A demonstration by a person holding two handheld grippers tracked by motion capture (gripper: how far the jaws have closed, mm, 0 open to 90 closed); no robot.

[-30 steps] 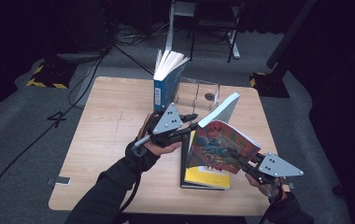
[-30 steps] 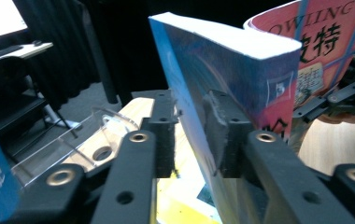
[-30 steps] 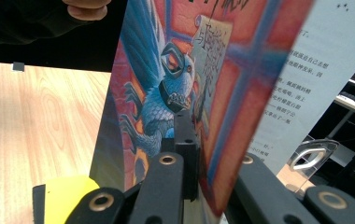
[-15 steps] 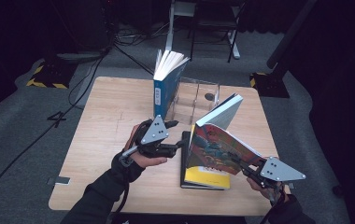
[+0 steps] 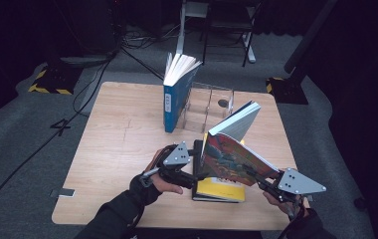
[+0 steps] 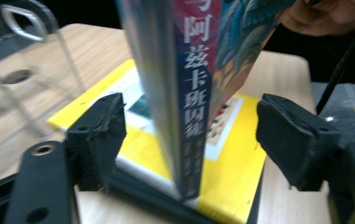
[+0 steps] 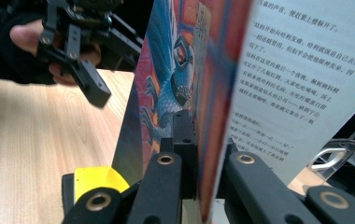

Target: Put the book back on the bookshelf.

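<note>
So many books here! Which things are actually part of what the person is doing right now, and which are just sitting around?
In use:
- colourful book, tilted up, clamped by the right hand-held gripper
- left hand-held gripper, jaws just opened, straddling that book's spine without pressing it
- yellow book lying flat underneath

Just sitting there:
- blue book standing upright
- clear plastic stand beside it
- wooden table

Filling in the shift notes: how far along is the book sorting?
Done: a blue book stands upright against the clear rack. In hand: the right claw is shut on the colourful book's cover, tilting it up off the yellow book; the left claw has just been opening, its pads astride the spine without pressing. Left: racking this book, then the yellow one.
</note>
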